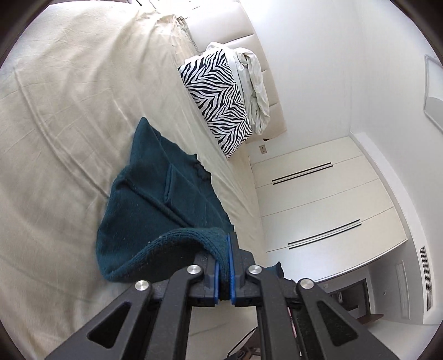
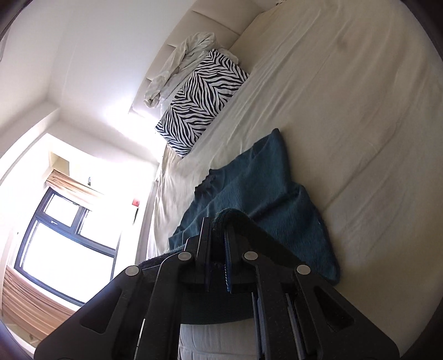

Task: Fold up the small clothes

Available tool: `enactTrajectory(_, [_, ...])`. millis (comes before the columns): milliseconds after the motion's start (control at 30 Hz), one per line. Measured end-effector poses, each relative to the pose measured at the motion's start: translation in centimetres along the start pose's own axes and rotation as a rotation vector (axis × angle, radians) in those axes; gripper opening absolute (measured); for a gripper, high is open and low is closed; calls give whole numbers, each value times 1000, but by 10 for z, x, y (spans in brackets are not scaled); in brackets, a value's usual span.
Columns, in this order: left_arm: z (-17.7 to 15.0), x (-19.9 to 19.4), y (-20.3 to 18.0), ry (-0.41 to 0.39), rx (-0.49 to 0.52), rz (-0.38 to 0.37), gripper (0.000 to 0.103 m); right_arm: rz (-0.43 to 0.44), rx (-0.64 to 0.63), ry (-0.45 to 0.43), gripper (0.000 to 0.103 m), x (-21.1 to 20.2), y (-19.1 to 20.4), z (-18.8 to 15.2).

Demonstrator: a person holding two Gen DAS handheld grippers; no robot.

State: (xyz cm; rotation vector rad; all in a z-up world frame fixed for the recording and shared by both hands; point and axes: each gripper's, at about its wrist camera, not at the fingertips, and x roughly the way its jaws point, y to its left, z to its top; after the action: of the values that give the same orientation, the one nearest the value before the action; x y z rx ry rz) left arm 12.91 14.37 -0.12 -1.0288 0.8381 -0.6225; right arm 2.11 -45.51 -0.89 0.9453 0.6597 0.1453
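A dark teal knitted garment [image 1: 155, 191] lies on the cream bed sheet [image 1: 69, 116]. My left gripper [image 1: 224, 249] is shut on its ribbed hem, which drapes over the left finger and is raised off the sheet. In the right wrist view the same teal garment [image 2: 263, 182] stretches away across the bed. My right gripper [image 2: 217, 232] is shut on another part of its near edge, with cloth bunched between the black fingers. The near edge hangs lifted between both grippers while the far part rests flat.
A zebra-print pillow [image 1: 218, 99] leans at the head of the bed with crumpled pale cloth [image 1: 257, 91] behind it, against a padded headboard [image 2: 193, 16]. White wardrobe doors [image 1: 318, 205] stand beyond the bed. A bright window [image 2: 63, 238] lies on the other side.
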Motion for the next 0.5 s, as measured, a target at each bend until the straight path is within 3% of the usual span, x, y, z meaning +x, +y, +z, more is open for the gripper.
enactTrajectory(267, [76,72,15,-6,-26,45,6,-79,4,-43,7,78,1,65])
enactTrajectory(500, [124,126,56,-6,-90,118,6,-157,5,-42,7,157,-10,105])
